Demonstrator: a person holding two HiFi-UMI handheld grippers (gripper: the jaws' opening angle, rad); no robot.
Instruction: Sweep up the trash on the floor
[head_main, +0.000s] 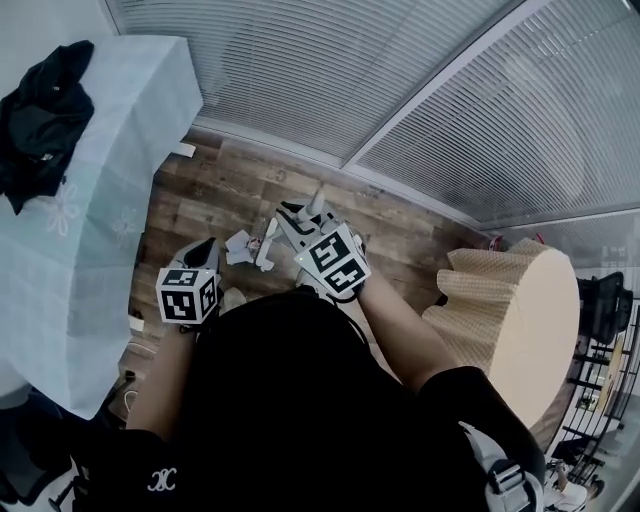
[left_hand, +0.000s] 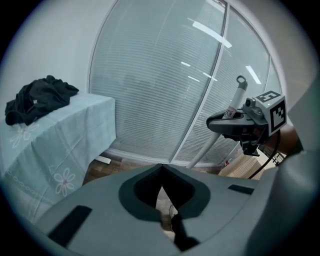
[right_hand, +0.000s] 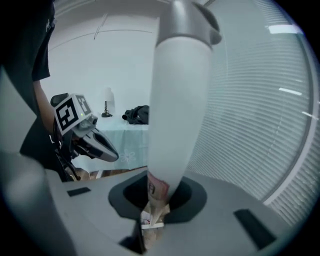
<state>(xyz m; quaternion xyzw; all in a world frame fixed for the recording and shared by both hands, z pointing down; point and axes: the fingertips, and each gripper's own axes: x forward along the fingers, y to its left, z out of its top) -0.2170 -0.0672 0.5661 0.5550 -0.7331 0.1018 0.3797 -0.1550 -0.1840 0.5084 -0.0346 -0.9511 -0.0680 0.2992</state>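
A person's left gripper (head_main: 206, 250), at centre left of the head view, is pointing up the frame, its jaws pressed together on nothing. The right gripper (head_main: 298, 218), near it at centre, is clamping a white handle (right_hand: 177, 100). Both bare forearms are reaching forward from black sleeves.

A room with an office look: slatted blinds (head_main: 400, 80) line glass walls behind the cloth-draped table (head_main: 110, 150), with a wood-plank floor (head_main: 230, 195) beside it and a dark garment (head_main: 45, 110) heaped on top.
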